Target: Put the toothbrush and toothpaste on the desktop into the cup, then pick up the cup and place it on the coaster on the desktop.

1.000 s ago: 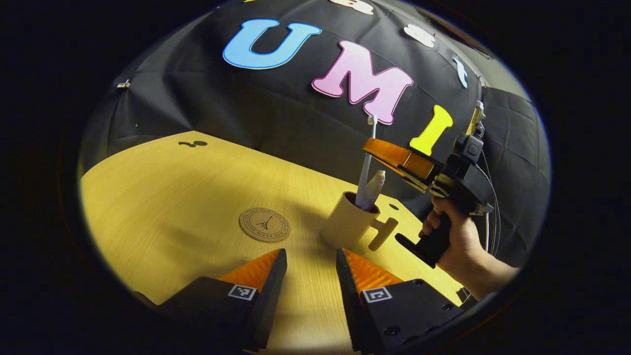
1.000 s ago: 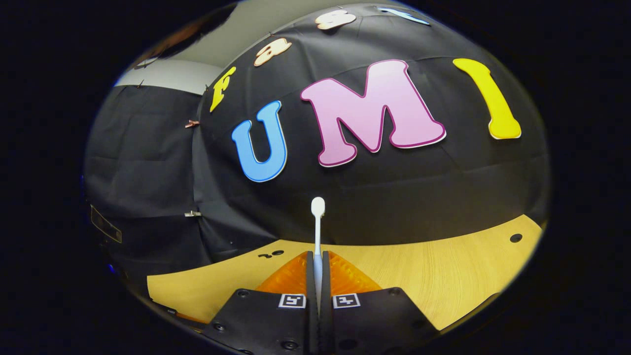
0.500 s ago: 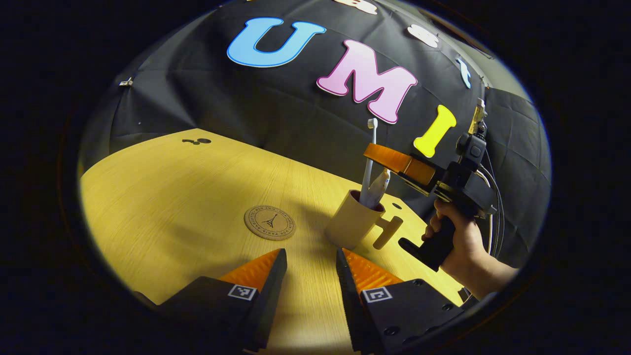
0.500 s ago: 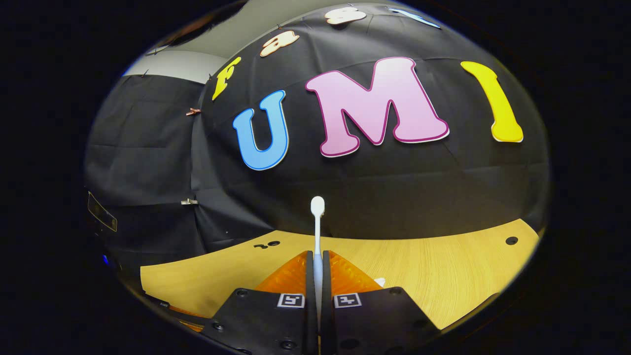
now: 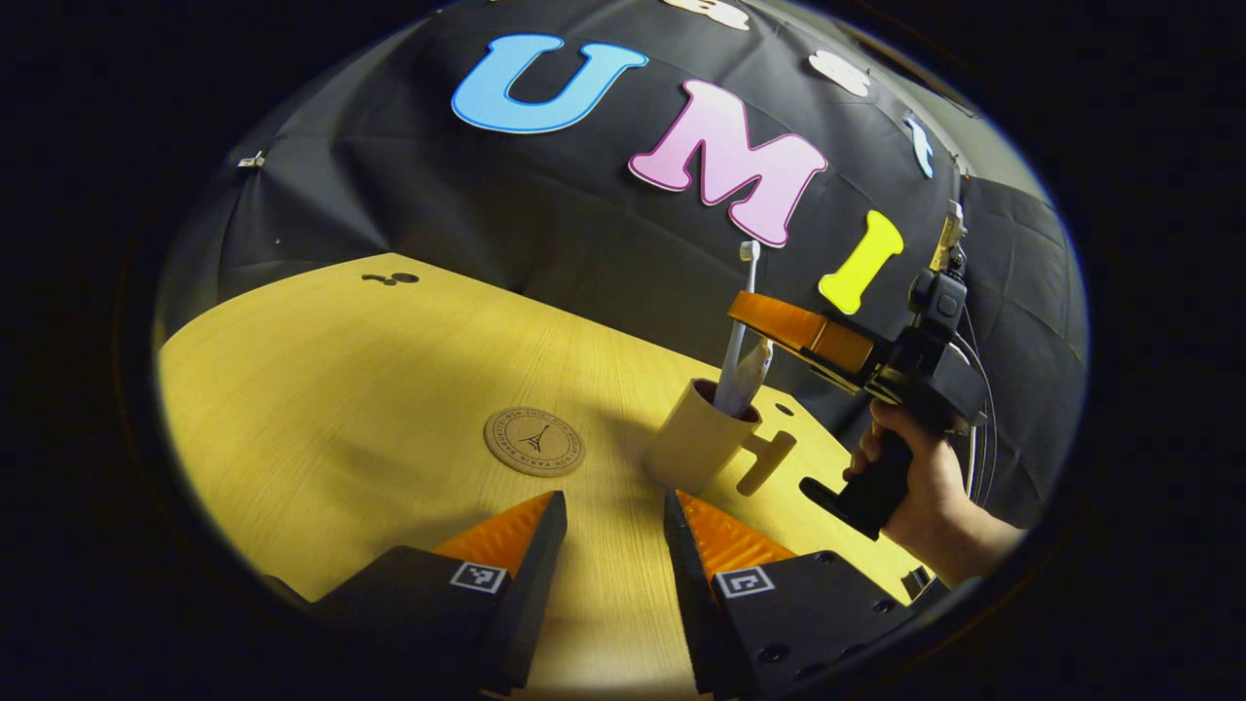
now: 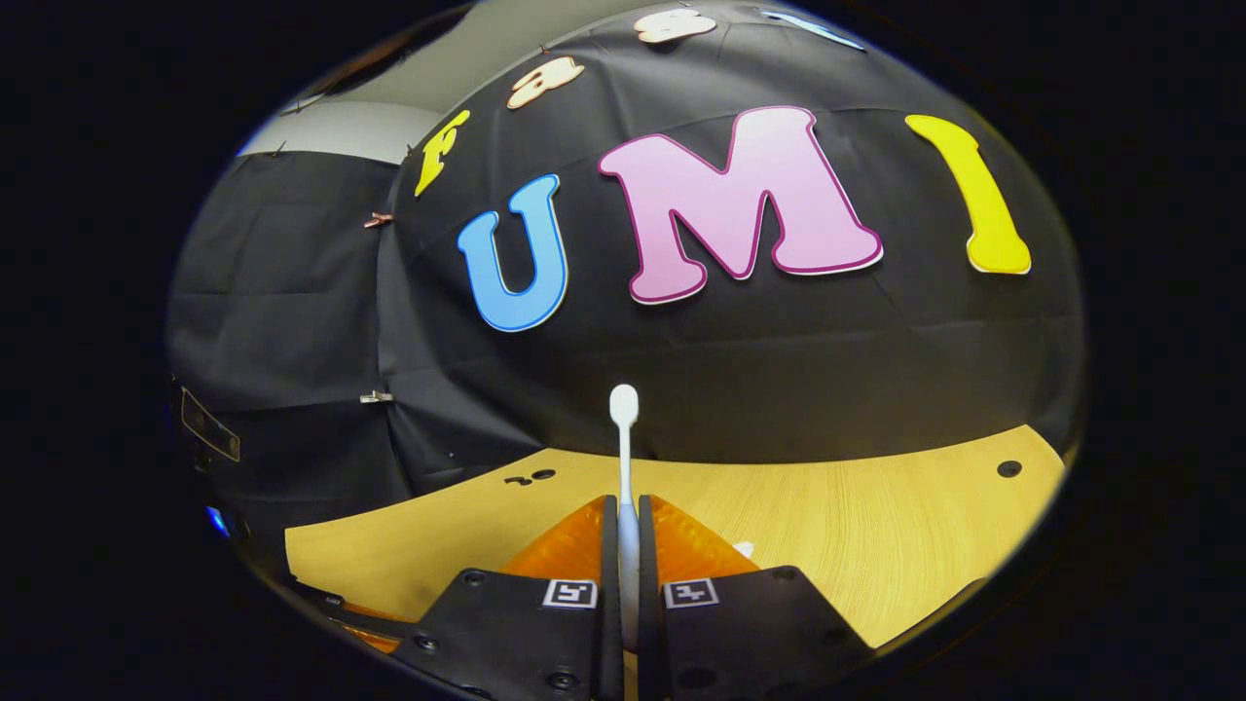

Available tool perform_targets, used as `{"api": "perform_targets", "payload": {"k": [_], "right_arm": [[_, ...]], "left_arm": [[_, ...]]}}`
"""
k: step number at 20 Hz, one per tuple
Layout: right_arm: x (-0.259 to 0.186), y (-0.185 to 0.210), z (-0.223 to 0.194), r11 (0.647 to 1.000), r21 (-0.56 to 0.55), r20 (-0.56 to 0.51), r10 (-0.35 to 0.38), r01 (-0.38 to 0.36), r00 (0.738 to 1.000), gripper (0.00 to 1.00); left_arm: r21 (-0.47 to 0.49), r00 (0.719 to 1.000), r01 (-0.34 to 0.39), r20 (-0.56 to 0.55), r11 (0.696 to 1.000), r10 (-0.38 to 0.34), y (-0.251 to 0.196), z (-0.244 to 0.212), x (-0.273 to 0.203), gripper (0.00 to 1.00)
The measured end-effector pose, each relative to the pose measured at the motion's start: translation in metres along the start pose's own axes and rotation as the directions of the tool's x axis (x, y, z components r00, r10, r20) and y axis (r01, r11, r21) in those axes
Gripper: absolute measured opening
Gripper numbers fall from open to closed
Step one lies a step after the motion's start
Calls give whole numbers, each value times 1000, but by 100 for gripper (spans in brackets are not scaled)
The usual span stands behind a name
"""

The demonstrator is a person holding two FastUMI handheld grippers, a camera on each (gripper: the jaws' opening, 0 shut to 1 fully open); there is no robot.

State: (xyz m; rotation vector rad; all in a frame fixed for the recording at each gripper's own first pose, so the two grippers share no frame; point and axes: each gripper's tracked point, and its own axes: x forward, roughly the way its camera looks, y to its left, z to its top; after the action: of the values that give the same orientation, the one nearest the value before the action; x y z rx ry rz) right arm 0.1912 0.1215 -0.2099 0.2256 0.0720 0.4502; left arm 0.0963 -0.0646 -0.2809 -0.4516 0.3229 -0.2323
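A beige cup [image 5: 693, 443] with a side handle stands on the yellow desktop [image 5: 331, 389]. A white toothpaste tube [image 5: 751, 368] leans inside it. The white toothbrush [image 5: 738, 331] stands in the cup, head up, with my right gripper [image 5: 748, 313] shut on its stem above the rim. In the right gripper view the toothbrush [image 6: 623, 438] rises from between the fingers of the right gripper [image 6: 623, 511]. A round brown coaster [image 5: 534, 441] lies left of the cup. My left gripper [image 5: 605, 516] is open, low over the desktop, short of both cup and coaster.
A hand [image 5: 920, 487] holds the right gripper's handle to the right of the cup. The black cloth wall [image 5: 545, 214] runs close behind the desktop's far edge. Small dark holes [image 5: 391, 279] mark the desktop's far left corner.
The toothbrush has tilted a little to the right and sunk lower into the cup with the right gripper. The left gripper has barely moved.
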Motion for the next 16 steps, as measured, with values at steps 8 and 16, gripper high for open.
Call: {"api": "perform_targets", "payload": {"k": [8,16], "right_arm": [[-8,2,0,1000,10,-32,-12,13,999,11],[-45,-5,15,996,82,-110,-21,30,994,32]], "left_arm": [[10,1000,6,2,1000,-6,2,8,0,64],[32,1000,1,0,999,-1,2,22,-10,63]]}}
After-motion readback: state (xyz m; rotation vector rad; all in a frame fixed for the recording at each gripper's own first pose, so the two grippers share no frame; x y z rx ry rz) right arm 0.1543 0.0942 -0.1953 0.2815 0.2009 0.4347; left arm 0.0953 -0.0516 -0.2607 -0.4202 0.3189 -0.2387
